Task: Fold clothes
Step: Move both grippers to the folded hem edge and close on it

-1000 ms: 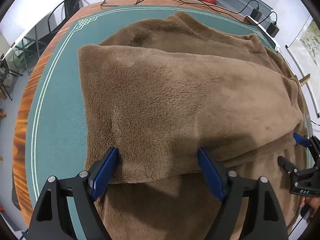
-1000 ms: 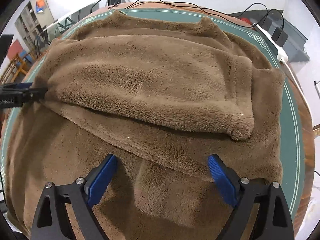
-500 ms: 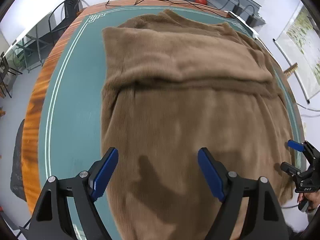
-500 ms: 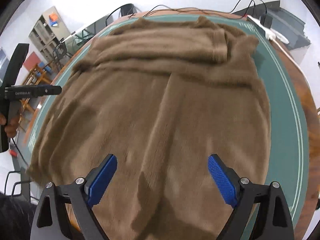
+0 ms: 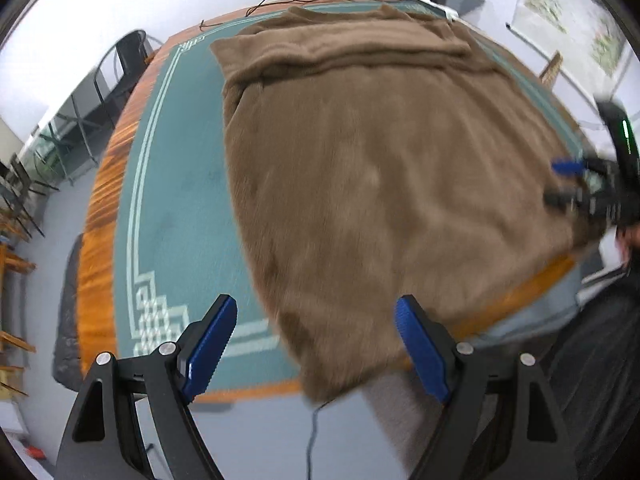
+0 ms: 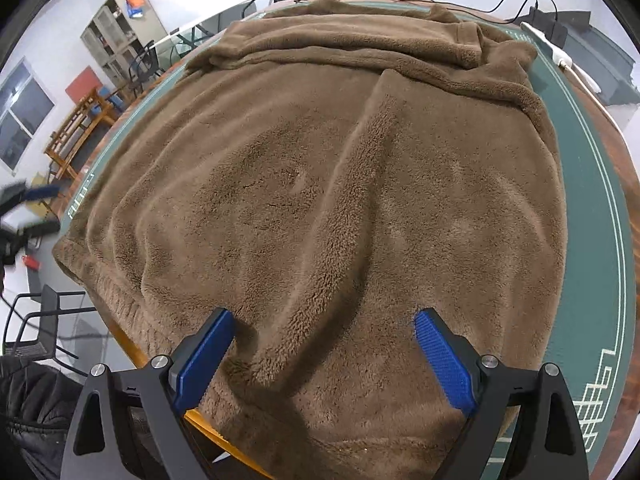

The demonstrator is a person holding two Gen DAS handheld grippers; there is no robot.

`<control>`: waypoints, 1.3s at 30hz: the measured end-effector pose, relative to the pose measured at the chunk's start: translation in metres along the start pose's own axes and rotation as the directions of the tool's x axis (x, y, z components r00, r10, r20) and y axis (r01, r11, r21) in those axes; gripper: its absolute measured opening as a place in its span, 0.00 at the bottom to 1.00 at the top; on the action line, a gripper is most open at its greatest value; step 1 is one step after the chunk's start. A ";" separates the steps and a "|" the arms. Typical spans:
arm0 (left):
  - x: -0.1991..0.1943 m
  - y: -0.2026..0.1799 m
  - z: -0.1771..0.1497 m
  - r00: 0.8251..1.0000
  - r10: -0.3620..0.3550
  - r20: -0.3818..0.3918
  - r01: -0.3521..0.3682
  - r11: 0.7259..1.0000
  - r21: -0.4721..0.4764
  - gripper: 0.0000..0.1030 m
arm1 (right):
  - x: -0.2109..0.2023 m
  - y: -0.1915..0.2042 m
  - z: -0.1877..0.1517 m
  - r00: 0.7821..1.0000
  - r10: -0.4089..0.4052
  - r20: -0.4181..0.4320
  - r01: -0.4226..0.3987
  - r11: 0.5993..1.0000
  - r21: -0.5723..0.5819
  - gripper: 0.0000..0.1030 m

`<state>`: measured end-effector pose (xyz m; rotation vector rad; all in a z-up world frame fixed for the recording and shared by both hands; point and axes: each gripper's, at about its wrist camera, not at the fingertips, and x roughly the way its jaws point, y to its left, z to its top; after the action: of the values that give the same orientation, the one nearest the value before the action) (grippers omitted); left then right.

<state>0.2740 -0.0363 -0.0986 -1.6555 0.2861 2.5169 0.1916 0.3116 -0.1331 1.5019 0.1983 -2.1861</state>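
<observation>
Broadly, the brown fleece garment (image 6: 340, 200) covers the green-matted round bench (image 5: 176, 208); both the left tongs (image 5: 316, 344) and right tongs (image 6: 324, 356) gape, released; grey cabinet (image 6: 116, 36) at ten o'clock, right view only.

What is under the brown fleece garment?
The garment lies on a green mat over a wooden table. Its near hem hangs off the edge. The mat beneath it is covered.

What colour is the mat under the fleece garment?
Teal green mat with pale border lines and a fret corner motif, best seen in the left wrist view.
</observation>
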 end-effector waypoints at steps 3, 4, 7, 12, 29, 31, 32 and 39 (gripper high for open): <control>0.000 0.002 -0.021 1.000 -0.001 -0.010 0.001 1.000 -0.023 0.76 | 0.001 0.002 0.000 1.000 -0.010 -0.001 0.010 1.000 -0.014 0.92; 0.001 0.004 -0.025 1.000 -0.003 -0.014 0.003 0.999 -0.038 0.75 | 0.001 0.002 -0.001 1.000 -0.014 -0.001 0.014 1.000 -0.018 0.92; 0.008 0.006 -0.034 1.000 0.000 -0.026 -0.002 0.997 -0.074 0.74 | 0.002 0.004 -0.001 1.000 -0.022 0.002 0.022 0.999 -0.031 0.92; 0.024 0.000 -0.032 0.999 0.017 -0.046 -0.021 0.996 -0.081 0.68 | 0.001 0.001 0.000 1.000 -0.012 0.013 0.012 1.000 -0.019 0.92; 0.030 -0.016 -0.018 0.999 -0.001 -0.041 -0.005 0.988 -0.155 0.65 | -0.065 -0.030 -0.061 0.997 0.011 0.077 -0.009 1.000 -0.021 0.92; 0.029 -0.017 -0.018 0.999 0.003 -0.039 -0.009 0.986 -0.165 0.65 | -0.071 -0.031 -0.073 0.998 -0.011 0.062 0.014 0.999 -0.050 0.92; 0.029 -0.018 -0.019 0.999 0.005 -0.037 -0.012 0.985 -0.170 0.65 | -0.070 -0.029 -0.075 0.998 -0.023 0.054 0.026 0.998 -0.064 0.92; 0.027 -0.025 -0.022 0.999 0.018 -0.039 -0.025 0.982 -0.188 0.65 | -0.060 -0.031 -0.092 0.985 -0.170 0.008 0.170 0.979 -0.117 0.92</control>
<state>0.2879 -0.0166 -0.1340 -1.7752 0.0703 2.6028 0.2722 0.3913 -0.1192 1.4694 0.4637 -2.2609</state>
